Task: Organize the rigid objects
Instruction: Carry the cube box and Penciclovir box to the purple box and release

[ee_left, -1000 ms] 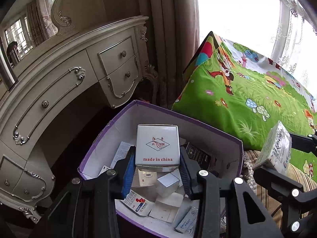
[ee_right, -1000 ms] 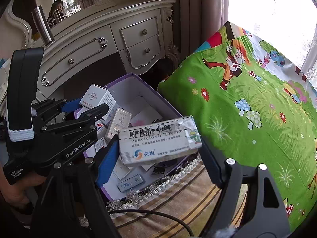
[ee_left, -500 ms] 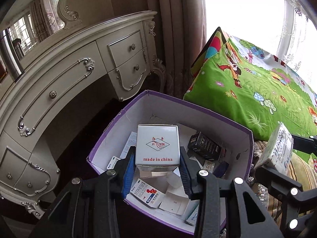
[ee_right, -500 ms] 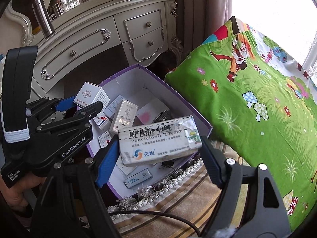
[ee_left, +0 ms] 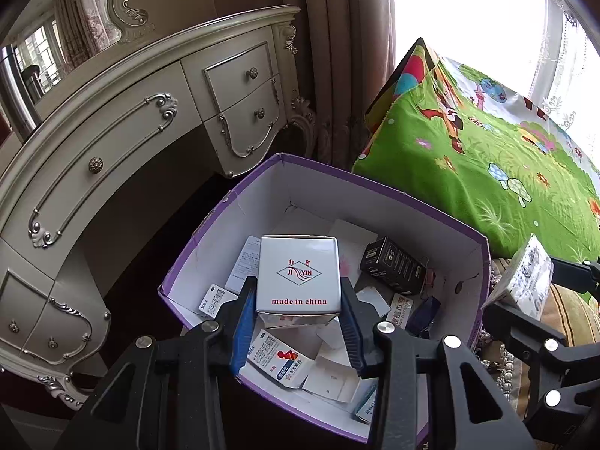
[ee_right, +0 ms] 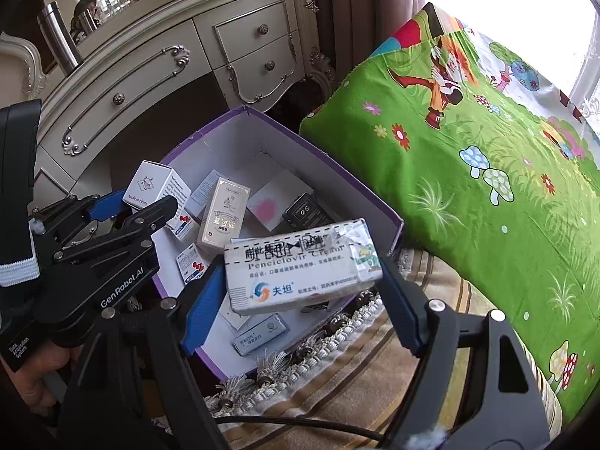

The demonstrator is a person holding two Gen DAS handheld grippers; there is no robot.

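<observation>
Open carton [ee_left: 375, 187] of small boxes between dresser [ee_left: 150, 112], left, and bed [ee_left: 487, 172], right.

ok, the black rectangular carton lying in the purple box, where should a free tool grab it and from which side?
Grip the black rectangular carton across its two long side faces, near the middle, coming from above. It lies flat with its broad face up on the clutter in the purple cardboard box, and the box walls block any sideways approach.
</observation>
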